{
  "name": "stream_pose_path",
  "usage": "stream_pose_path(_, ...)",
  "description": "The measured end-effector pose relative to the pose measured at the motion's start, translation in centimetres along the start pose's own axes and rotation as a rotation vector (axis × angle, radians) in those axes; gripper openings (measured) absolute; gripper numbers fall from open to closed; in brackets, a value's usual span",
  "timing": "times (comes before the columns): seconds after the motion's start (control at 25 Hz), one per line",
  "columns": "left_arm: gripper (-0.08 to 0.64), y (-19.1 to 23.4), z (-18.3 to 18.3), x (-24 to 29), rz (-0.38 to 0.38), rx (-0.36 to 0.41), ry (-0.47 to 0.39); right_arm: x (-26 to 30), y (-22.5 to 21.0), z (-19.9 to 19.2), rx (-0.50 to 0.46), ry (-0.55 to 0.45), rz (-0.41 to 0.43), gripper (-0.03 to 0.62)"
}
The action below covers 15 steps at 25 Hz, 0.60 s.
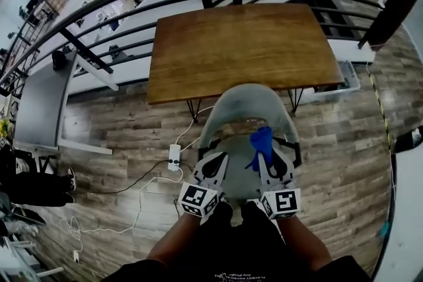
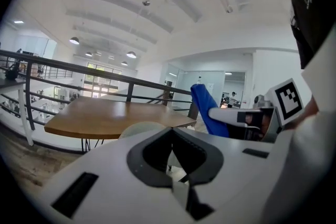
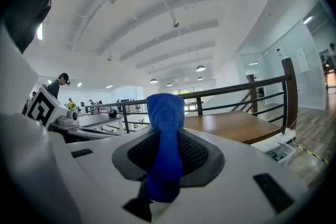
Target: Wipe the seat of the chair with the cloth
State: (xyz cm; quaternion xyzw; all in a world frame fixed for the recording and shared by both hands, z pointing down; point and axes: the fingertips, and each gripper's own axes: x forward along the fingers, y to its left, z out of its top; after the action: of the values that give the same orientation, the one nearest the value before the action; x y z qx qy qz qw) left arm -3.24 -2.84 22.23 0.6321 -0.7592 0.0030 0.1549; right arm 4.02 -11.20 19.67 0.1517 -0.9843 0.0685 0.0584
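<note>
Nearest, head view: the person's legs [image 1: 231, 241], then the two marker cubes just beyond them.
- Item one: left hand-held gripper [image 1: 213, 167], over the left edge of the seat [image 1: 239, 172].
- Item two: right hand-held gripper [image 1: 274, 165], with the blue cloth [image 1: 260, 144] standing up from its tips over the seat's right side.
- Item three: grey chair [image 1: 246, 99], facing a bare wooden table [image 1: 244, 49]. A power strip [image 1: 174, 156] lies on the floor just to its left.

Left gripper view: I read the jaws as together, with nothing between them. The cloth shows off to the right.

Right gripper view: jaws clamped on the cloth [image 3: 167, 128], which is bunched between the pads and rises past them.

Status, as I judge it: the cloth is in hand but appears to be held off the seat, so I log no wiping as done. Lowering it and the whole pass across the seat remain.
</note>
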Motion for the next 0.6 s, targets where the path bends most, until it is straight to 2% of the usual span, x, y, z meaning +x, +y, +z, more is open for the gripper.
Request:
stream_pose_path(0.2,0.004,3.9,-4.1,1.6,0.04,0.055,0.057,4.1,0.7,-4.5,0.01,0.081,0.009,0.103)
stream_pose_path(0.4,0.004,7.0,-9.0,3.7,0.069,-0.029,0.088,7.6,1.5,-10.0,0.011,0.167,0.036,0.103)
stream_pose_path(0.6,0.004,10.3,-13.8,4.6,0.142,-0.104,0.126,9.3,1.6,-15.9,0.042,0.244,0.04,0.103)
